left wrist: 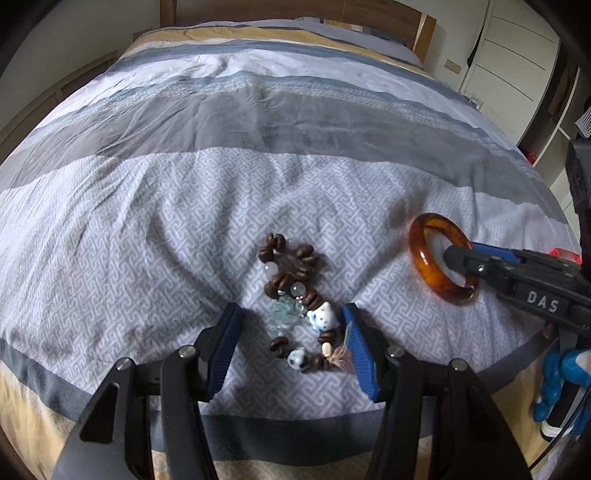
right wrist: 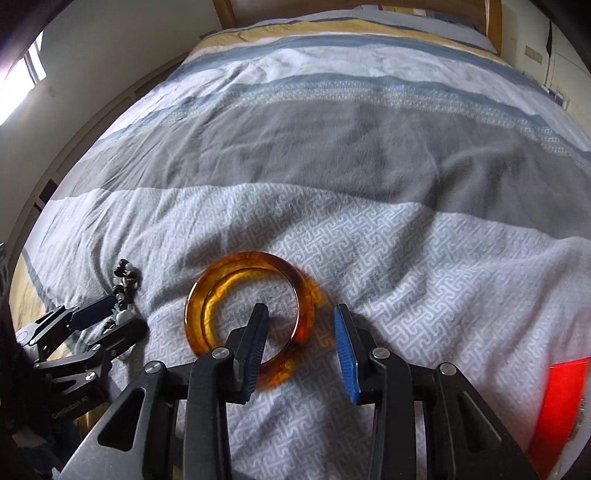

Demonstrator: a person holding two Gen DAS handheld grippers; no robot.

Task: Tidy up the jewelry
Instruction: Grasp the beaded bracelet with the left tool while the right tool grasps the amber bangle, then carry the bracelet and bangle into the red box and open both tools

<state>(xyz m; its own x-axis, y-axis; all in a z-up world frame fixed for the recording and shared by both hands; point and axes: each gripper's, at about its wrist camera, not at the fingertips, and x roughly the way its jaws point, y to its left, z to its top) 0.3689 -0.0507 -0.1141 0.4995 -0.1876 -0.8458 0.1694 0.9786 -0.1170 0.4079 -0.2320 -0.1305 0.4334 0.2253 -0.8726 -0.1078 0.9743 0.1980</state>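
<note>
A brown beaded bracelet (left wrist: 295,295) with pale and blue-spotted beads lies on the patterned bed cover. My left gripper (left wrist: 291,314) is open, its jaws on either side of the bracelet's near part. An amber bangle (right wrist: 247,314) lies flat to the right; it also shows in the left wrist view (left wrist: 428,254). My right gripper (right wrist: 301,314) is open, its left finger inside the ring and its right finger outside, straddling the bangle's right rim. The beaded bracelet (right wrist: 123,280) and left gripper (right wrist: 110,314) show at the left of the right wrist view.
The bed cover (left wrist: 258,147) has grey, white and tan stripes and many wrinkles. A red object (right wrist: 561,398) sits at the near right. A wooden headboard (left wrist: 421,26) stands at the far end, white cabinets (left wrist: 517,55) to the right. The bed's near edge is just below the grippers.
</note>
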